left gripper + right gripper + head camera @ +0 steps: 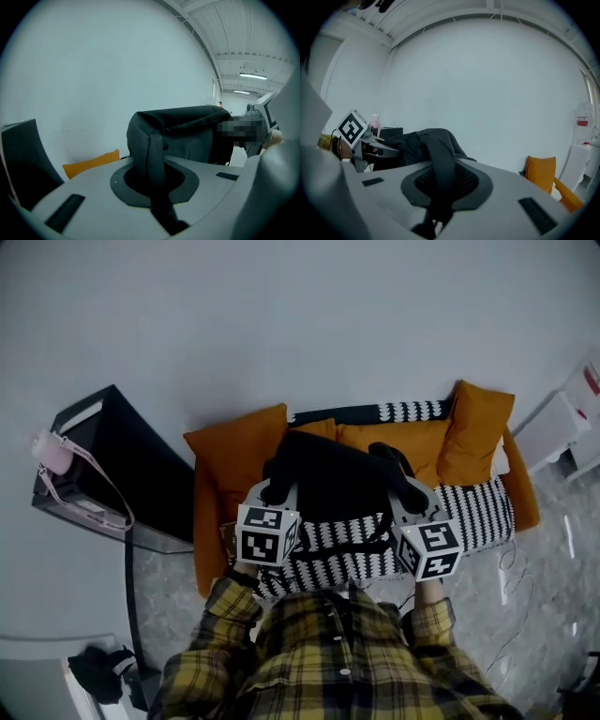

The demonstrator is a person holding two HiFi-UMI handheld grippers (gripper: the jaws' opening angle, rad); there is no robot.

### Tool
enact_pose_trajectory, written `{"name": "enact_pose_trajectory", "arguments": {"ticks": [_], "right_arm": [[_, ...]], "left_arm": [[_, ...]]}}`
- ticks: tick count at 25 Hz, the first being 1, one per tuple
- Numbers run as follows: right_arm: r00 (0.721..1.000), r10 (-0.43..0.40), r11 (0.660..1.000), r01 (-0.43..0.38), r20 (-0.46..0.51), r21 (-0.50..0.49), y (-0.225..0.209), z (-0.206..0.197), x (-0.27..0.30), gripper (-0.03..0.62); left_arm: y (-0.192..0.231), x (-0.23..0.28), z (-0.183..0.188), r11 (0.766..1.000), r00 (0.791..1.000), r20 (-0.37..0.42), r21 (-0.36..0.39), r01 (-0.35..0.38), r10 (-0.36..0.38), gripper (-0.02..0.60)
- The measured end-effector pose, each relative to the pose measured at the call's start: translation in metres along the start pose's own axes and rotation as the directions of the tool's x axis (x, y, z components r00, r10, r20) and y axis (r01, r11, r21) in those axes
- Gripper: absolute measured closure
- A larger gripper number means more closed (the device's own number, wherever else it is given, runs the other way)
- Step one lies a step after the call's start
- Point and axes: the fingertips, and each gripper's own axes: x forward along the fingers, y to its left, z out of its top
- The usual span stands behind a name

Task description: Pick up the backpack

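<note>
Two-handed lift of a backpack. The left gripper (277, 487) was clenched on one black fabric shoulder strap (157, 159). The right gripper (410, 495) was likewise clamped on the other black strap (440, 164). The soft black fabric backpack (328, 479) hung between the two grippers and just ahead of them, over the orange cushioned sofa (217, 486) below.

Likely hazards: each hold was only on a narrow band of strap, so the webbing could creep through the jaws under the bag's weight. If one gripper rose above the other, the load would shift to one strap and the bag could swing or tip. The black-and-white striped throw (473, 512) beneath the right gripper might snag on the bag's base.

Not resolved: the bag's underside was hidden from the head view, so it could not be told whether the bag had cleared the sofa. The gripper pads lay buried under strap fabric. A mosaic patch covered part of the left gripper view. The person's hands sat hidden behind the marker cubes.
</note>
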Motion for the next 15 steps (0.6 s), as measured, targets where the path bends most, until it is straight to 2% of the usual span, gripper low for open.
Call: {"name": "enact_pose_trajectory", "arguments": {"ticks": [7,15], "right_arm": [[0.999,0.0,0.999,-0.001,0.032,0.037,-0.004,0.003,-0.019,0.539],[0.999,0.016,0.997,-0.018,0.031,0.073,-0.002,-0.008,-0.033,0.539]], "left_arm": [[-0.009,-0.014,0.013,0.999,0.996,0.079,-0.021,0.034,-0.032,0.546],[-0.017,-0.027,0.005,0.998,0.995,0.082,-0.033,0.055,-0.052,0.546]]}}
